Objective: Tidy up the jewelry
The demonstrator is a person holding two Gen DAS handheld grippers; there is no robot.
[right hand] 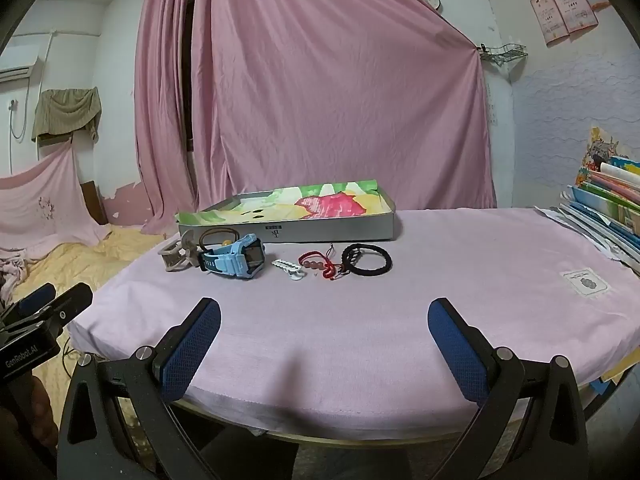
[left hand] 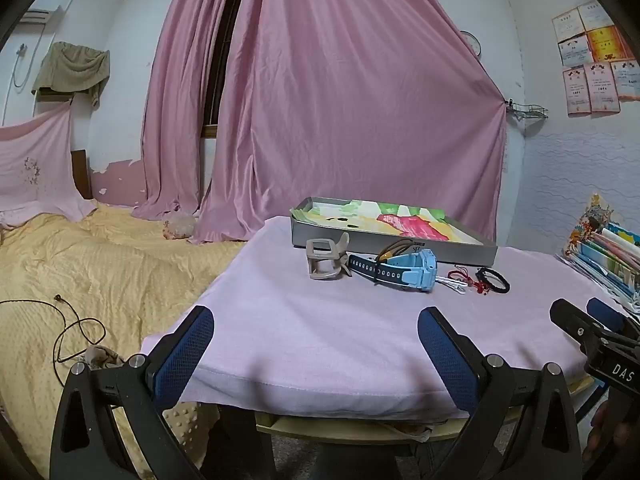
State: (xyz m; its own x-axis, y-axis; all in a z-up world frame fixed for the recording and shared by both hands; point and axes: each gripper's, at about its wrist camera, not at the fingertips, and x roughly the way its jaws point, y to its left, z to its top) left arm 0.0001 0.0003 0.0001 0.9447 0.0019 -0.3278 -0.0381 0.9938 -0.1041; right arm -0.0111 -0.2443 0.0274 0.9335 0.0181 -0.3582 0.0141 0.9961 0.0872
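— Pink cloth covers the table; what lies ahead, left to right?

— Beige clip, blue watch, white clip, red cord, black bracelet, strung crosswise before the tray.

— Nearer gripper?

— Left gripper faces the watch, right gripper the cord; both gape, holding nothing.

- the left wrist view looks forward and level from just off the near-left edge of the table, low to its pink cloth, facing the pink curtain; the bed fills its left side.
- the right wrist view sits at the near edge further right, a little above the cloth, facing the same curtain.
- both share the shallow box, the blue watch and the black bracelet, mid-distance in each.
- each catches the other: the right gripper at the left view's right edge, the left gripper at the right view's left edge.
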